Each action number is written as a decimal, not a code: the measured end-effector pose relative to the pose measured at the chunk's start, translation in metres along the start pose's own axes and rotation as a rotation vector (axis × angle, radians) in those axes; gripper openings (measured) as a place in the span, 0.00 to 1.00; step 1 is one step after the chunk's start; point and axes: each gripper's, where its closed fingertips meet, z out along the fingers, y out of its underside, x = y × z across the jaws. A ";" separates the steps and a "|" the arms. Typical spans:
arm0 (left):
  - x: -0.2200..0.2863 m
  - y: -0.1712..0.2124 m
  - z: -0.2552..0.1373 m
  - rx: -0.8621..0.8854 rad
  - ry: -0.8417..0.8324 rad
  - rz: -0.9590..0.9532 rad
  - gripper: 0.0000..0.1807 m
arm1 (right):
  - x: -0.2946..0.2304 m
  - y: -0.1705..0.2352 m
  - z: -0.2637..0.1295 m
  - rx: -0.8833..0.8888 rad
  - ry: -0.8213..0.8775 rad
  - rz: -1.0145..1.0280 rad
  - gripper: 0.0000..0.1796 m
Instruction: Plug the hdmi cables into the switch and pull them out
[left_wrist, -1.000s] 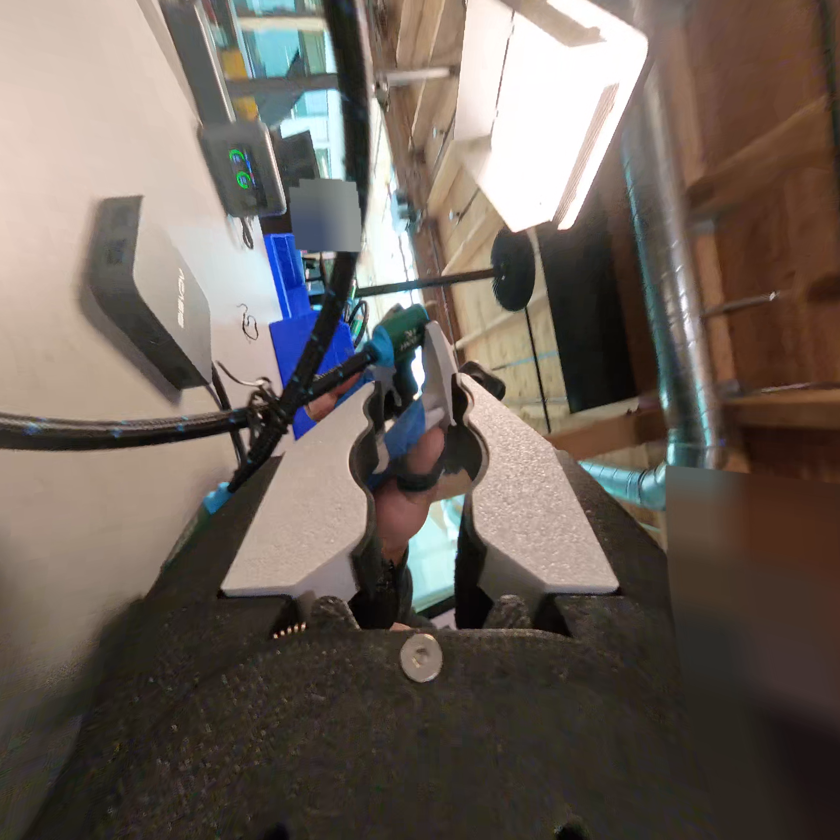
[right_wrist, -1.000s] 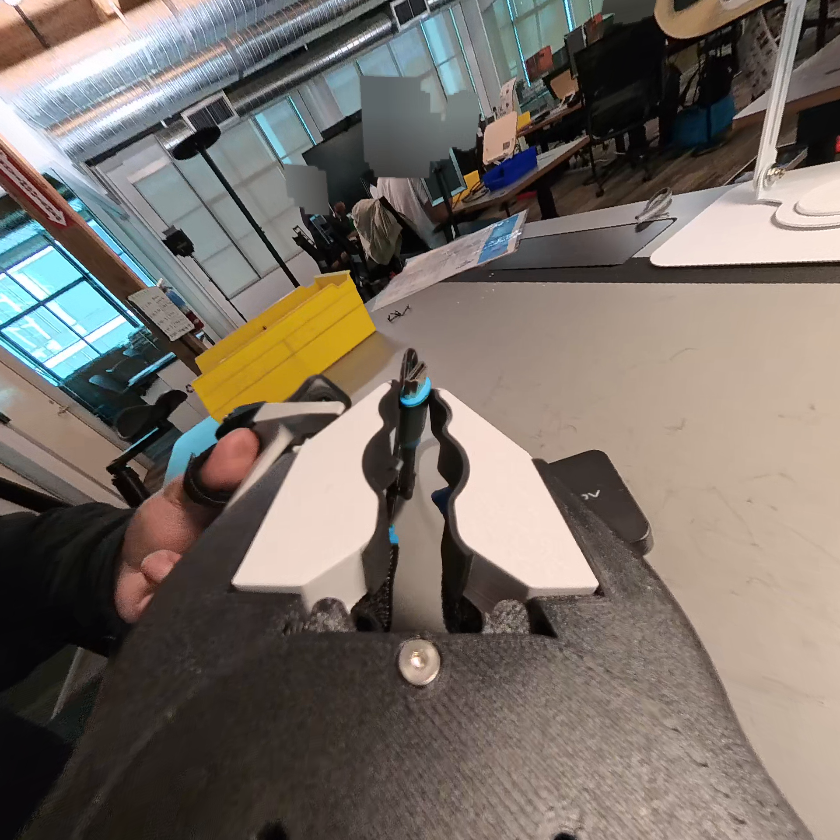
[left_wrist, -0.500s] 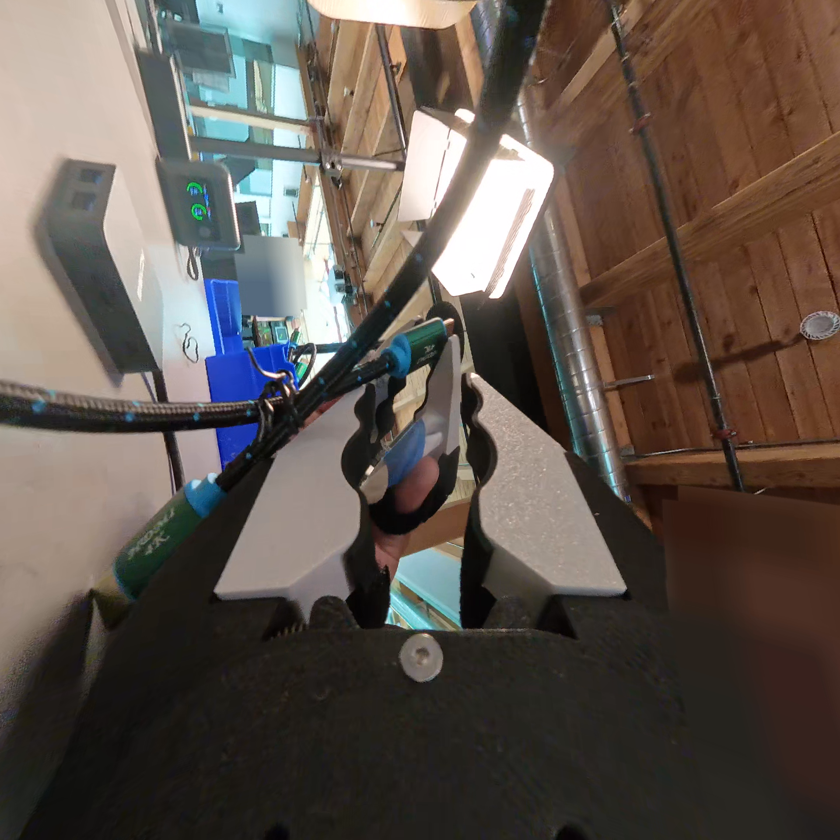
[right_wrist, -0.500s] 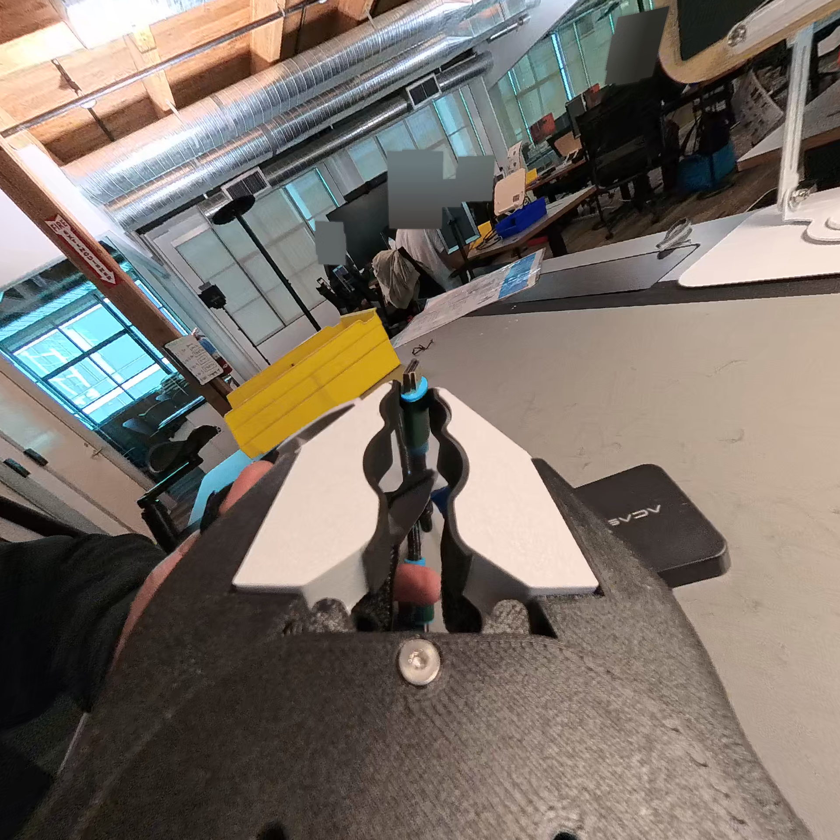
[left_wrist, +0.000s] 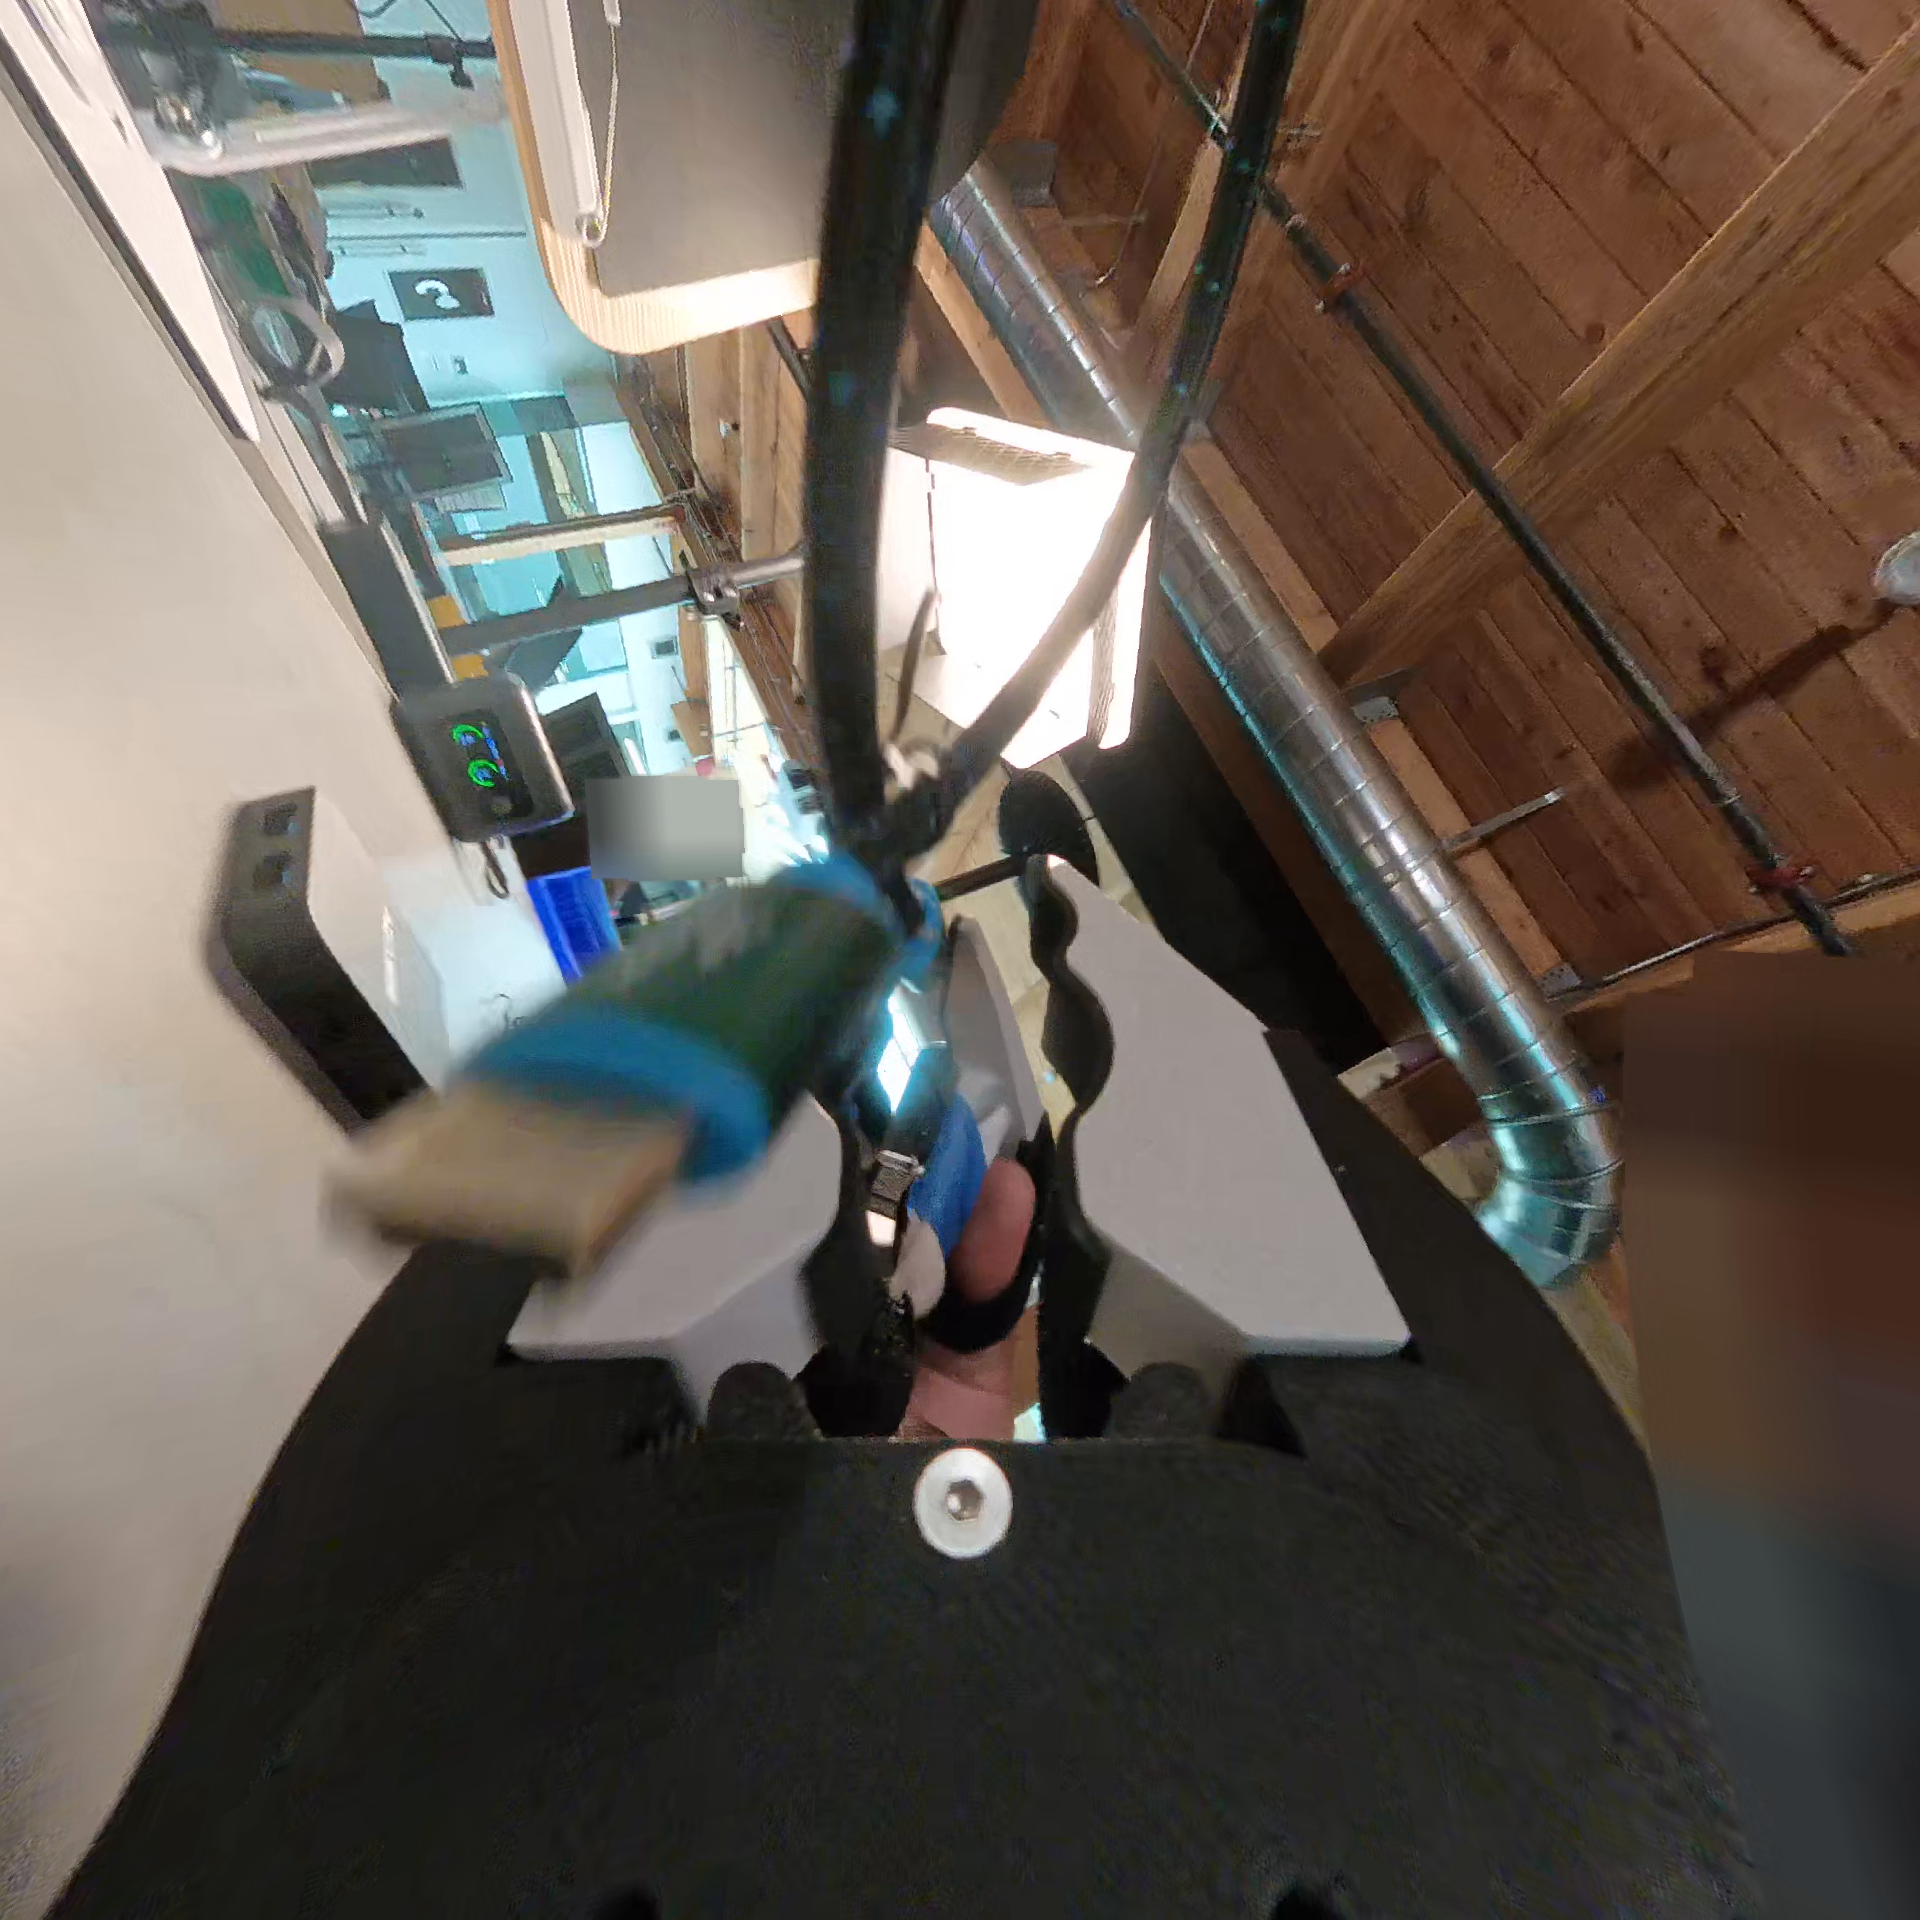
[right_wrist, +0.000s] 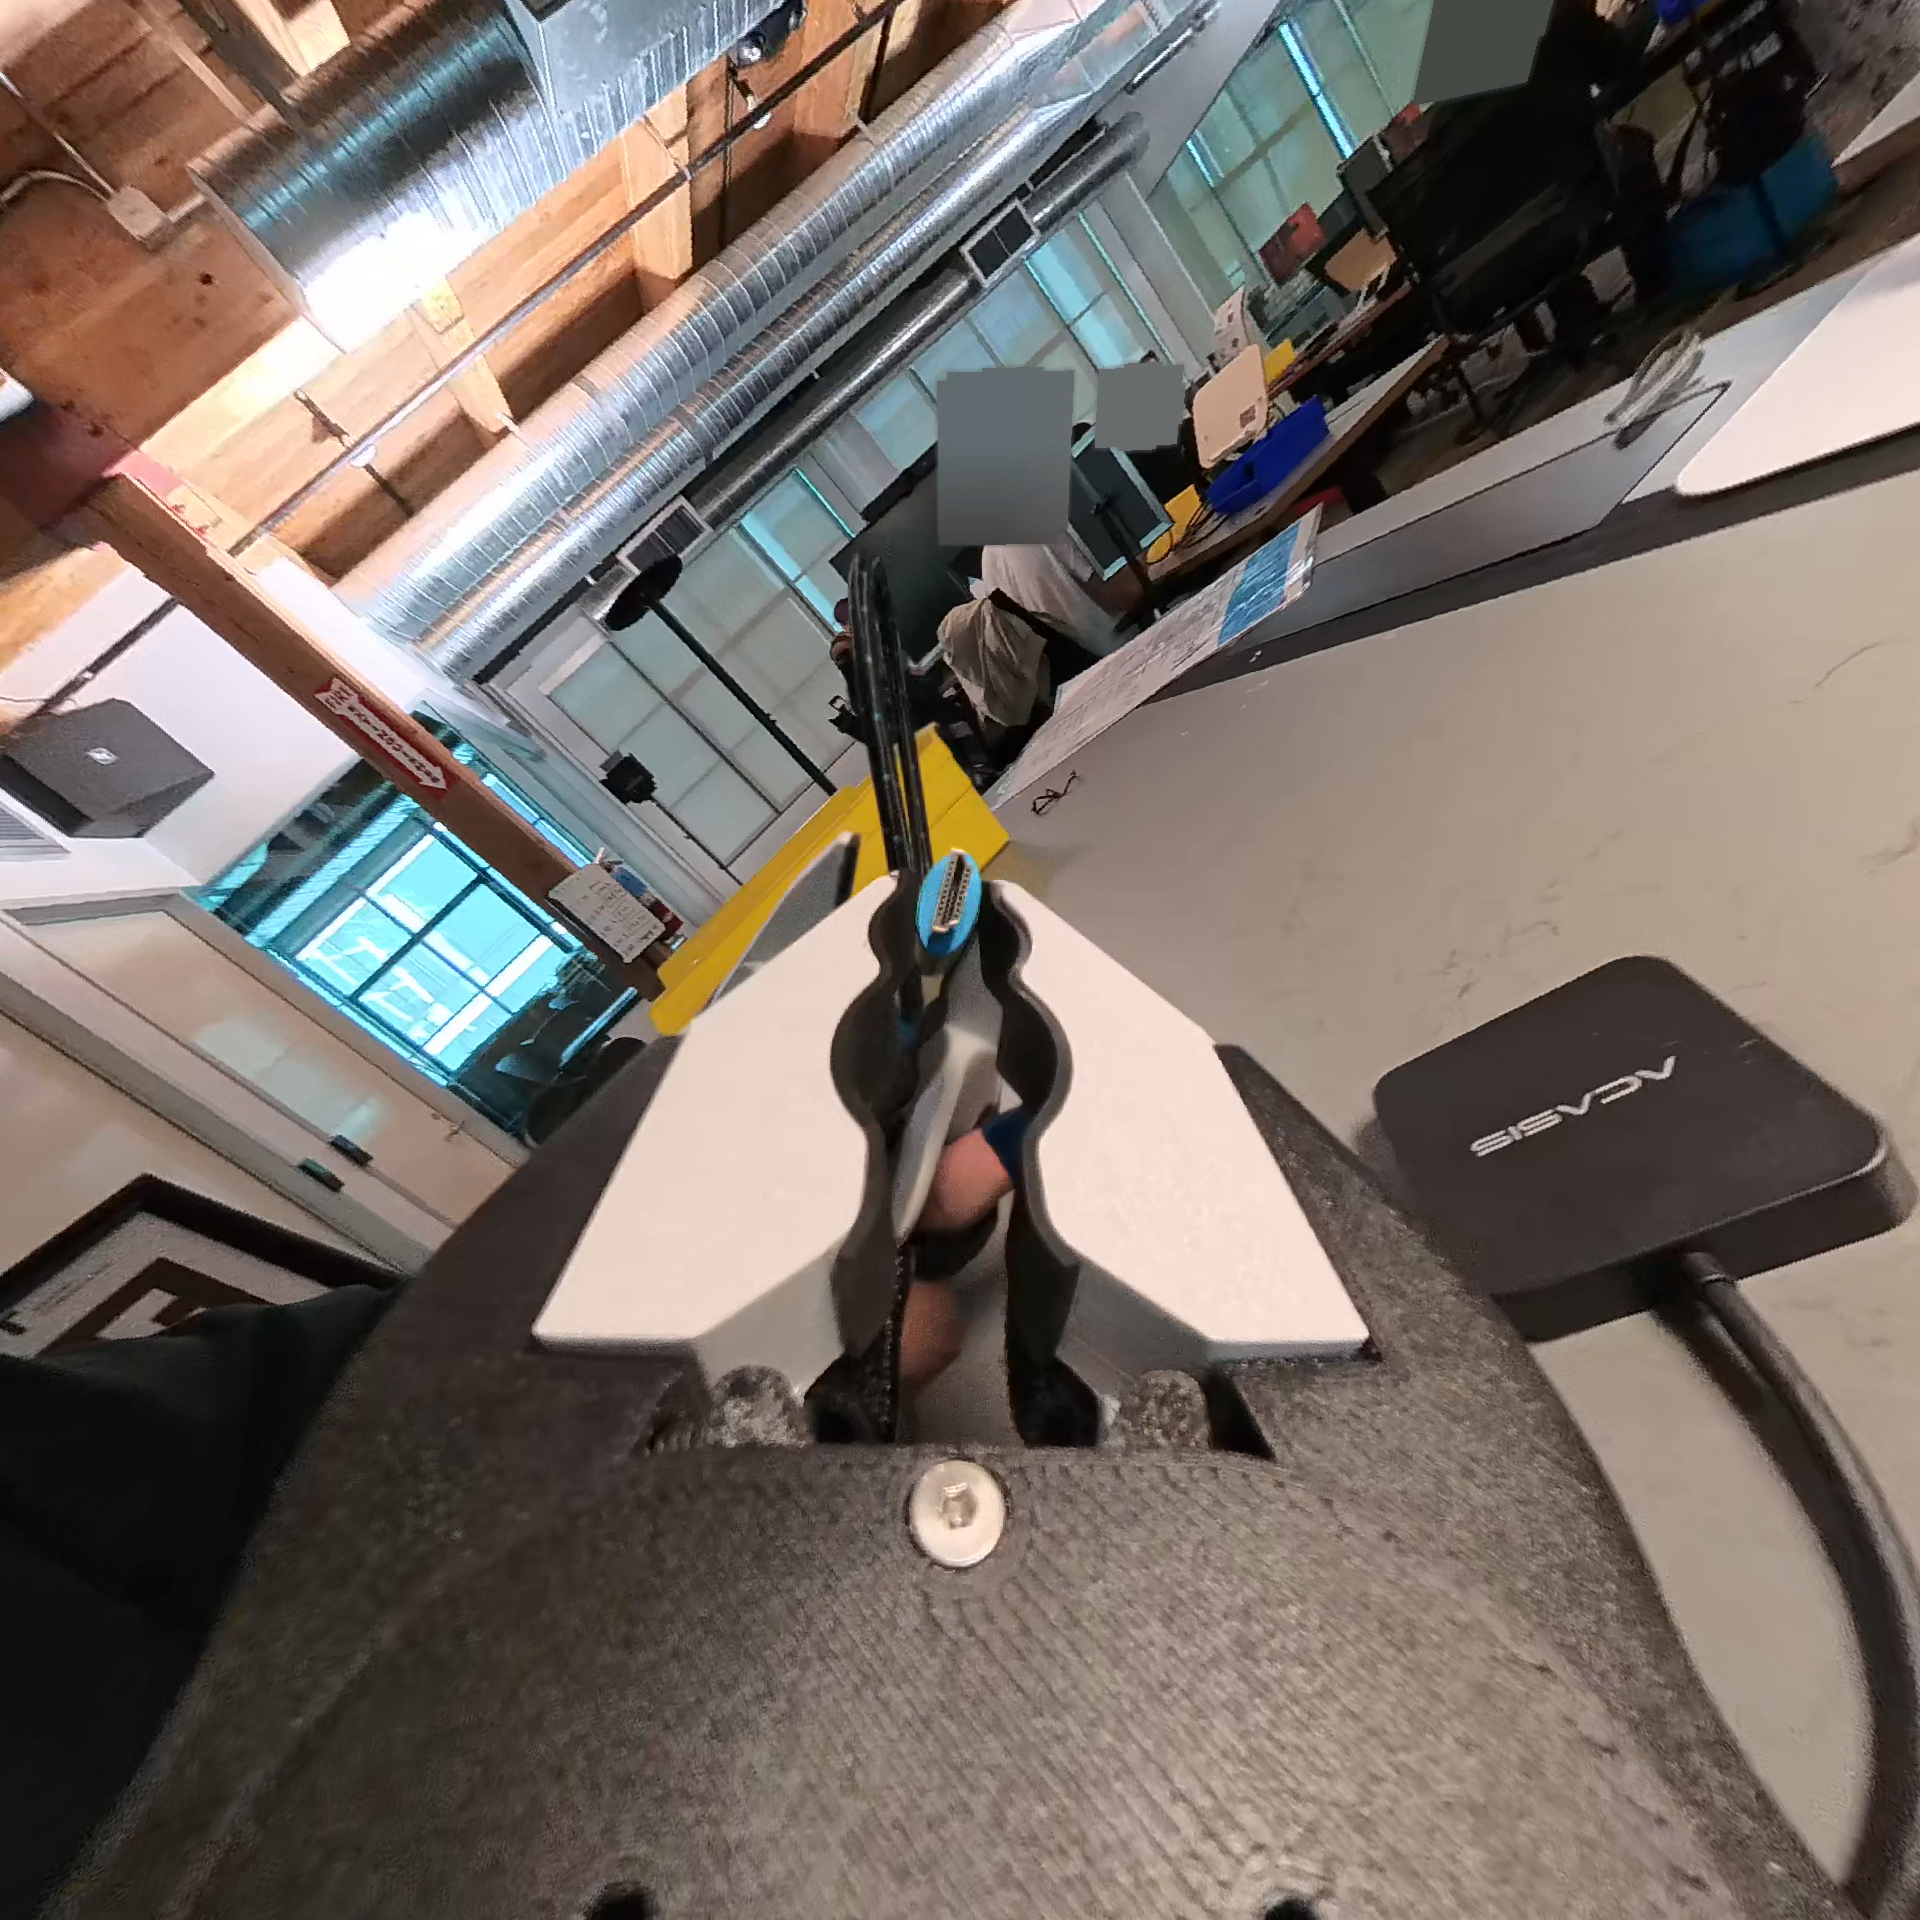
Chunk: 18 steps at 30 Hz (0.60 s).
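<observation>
On table, left view: switch (left_wrist: 281, 935) lies well apart. Left gripper (left_wrist: 1008, 904) fingers parted, empty; blurred hdmi plug (left_wrist: 665, 1039) dangles beside. Right view: right gripper (right_wrist: 948, 888) pinches second plug (right_wrist: 948, 904). Rigid shell likely best hold; braided cable (right_wrist: 883, 707) springy.

We see the near HDMI plug (left_wrist: 582, 1081) smeared by motion blur in the left wrist view; its braided cable (left_wrist: 862, 416) runs off the top edge. The switch (right_wrist: 1621, 1132) is partly hidden behind the right gripper's body, ports not visible. Whether the left gripper (left_wrist: 997, 1039) grips anything, we cannot tell
</observation>
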 end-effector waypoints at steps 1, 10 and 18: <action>-0.003 -0.001 0.001 -0.015 -0.022 0.031 0.14 | 0.000 0.001 0.000 -0.001 0.002 0.000 0.07; -0.001 0.012 0.009 -0.217 -0.017 0.102 0.15 | 0.001 -0.007 -0.002 0.008 0.000 -0.026 0.07; -0.003 0.009 0.007 -0.284 -0.056 0.205 0.06 | -0.004 -0.008 -0.001 -0.082 -0.066 -0.102 0.09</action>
